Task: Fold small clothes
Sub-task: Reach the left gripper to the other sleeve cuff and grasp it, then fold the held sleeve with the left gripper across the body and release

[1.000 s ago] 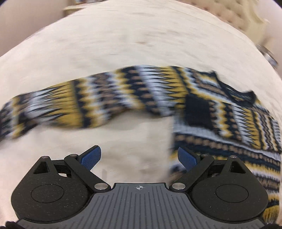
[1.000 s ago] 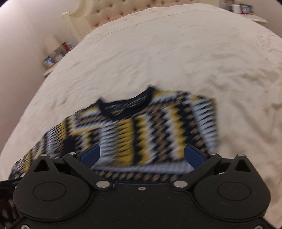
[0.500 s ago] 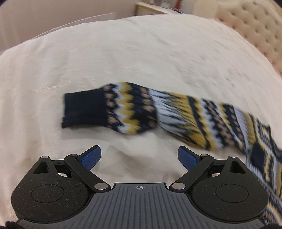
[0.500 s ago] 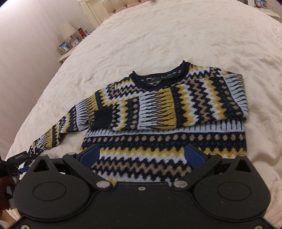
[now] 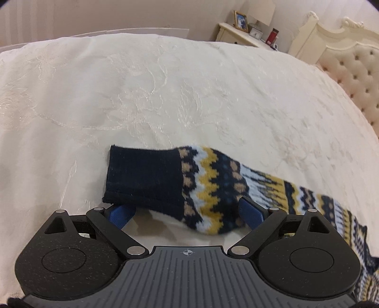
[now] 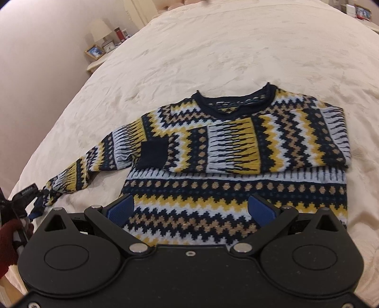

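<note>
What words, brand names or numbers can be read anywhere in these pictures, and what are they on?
None can be read for sure.
Left gripper, seen from the right camera: a small white label on its black body, too small and tilted to read.
Red bottle on the bedside table: any label is too small.
Picture frame: no text shows.
Sweater: pattern only, no lettering.
</note>
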`<state>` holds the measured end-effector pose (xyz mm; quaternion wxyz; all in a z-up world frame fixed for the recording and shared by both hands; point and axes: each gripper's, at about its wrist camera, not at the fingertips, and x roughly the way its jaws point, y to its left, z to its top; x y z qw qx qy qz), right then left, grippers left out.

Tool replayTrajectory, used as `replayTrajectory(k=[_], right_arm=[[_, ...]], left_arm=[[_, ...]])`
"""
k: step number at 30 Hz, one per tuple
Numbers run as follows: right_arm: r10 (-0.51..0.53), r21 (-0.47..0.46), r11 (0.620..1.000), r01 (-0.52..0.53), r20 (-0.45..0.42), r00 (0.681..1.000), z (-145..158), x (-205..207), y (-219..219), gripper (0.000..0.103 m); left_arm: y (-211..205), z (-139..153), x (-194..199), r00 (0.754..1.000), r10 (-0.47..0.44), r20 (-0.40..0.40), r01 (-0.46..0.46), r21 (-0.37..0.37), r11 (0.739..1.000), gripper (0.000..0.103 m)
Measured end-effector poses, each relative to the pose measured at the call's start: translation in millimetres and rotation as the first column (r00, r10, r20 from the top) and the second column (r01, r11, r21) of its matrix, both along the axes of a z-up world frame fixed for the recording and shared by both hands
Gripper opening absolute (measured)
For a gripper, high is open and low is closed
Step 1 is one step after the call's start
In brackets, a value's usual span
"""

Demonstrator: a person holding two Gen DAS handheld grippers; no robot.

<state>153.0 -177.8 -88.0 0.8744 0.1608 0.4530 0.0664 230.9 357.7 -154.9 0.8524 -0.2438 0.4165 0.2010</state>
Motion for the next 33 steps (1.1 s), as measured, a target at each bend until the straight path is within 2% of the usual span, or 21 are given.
replayTrajectory(k=[5,6,7,8,9,11,13,15,16,22,26,29,33], right_arm=[[0.014,-0.001,1.0,-0.014,-0.009,1.0,-3,4,7,0.102],[0.016,0.001,1.0,-0.016,-0.011,1.0,-3,5,7,0.102],[0.018,0.002,1.0,-0.018,-0.014,1.0,-4,5,8,0.102],[0.022,0.002,1.0,-0.022,-0.016,1.0,-4,6,9,0.102],[0.026,0.001,1.0,-0.026,-0.018,0.999,-5,6,9,0.102],[0.038,0.0,0.999,-0.038,-0.023,0.999,-6,7,11,0.102],[0.045,-0.001,0.999,-0.045,-0.024,0.999,-7,7,11,0.102],[0.048,-0.001,0.999,-0.048,-0.026,0.999,-8,7,10,0.102],[0.047,0.001,0.999,-0.047,-0.027,0.999,-8,7,9,0.102],[0.027,0.028,0.999,-0.026,-0.036,0.999,-15,2,-4,0.102],[0.022,0.048,0.999,-0.02,-0.04,0.999,-20,-4,-16,0.102],[0.018,0.062,0.998,-0.015,-0.041,0.999,-22,-8,-26,0.102],[0.01,0.085,0.996,-0.007,-0.035,0.999,-24,-14,-42,0.102]], left_arm=[[7,0,1,0.999,0.031,0.029,-0.03,-0.021,0.999,0.092],[9,0,0,0.999,0.039,0.027,-0.038,-0.027,0.999,0.088],[10,-1,0,0.999,0.045,0.017,-0.045,-0.033,0.998,0.081],[12,-2,1,0.999,0.048,-0.001,-0.048,-0.039,0.998,0.061],[13,-4,3,0.998,0.051,-0.025,-0.052,-0.044,0.998,0.048],[17,-6,4,0.997,0.06,-0.053,-0.063,-0.05,0.997,0.041],[20,-5,4,0.998,0.051,-0.04,-0.054,-0.064,0.996,0.029],[21,-1,4,0.999,0.035,-0.015,-0.036,-0.077,0.996,0.01],[21,2,5,1.0,0.027,-0.007,-0.027,-0.072,0.997,0.006],[2,46,19,0.996,-0.058,0.066,0.06,-0.021,0.998,0.005],[-25,90,32,0.978,-0.157,0.139,0.157,0.015,0.988,0.005],[-55,124,45,0.949,-0.243,0.198,0.239,0.043,0.97,0.005],[-106,166,61,0.892,-0.357,0.278,0.356,0.056,0.933,0.005]])
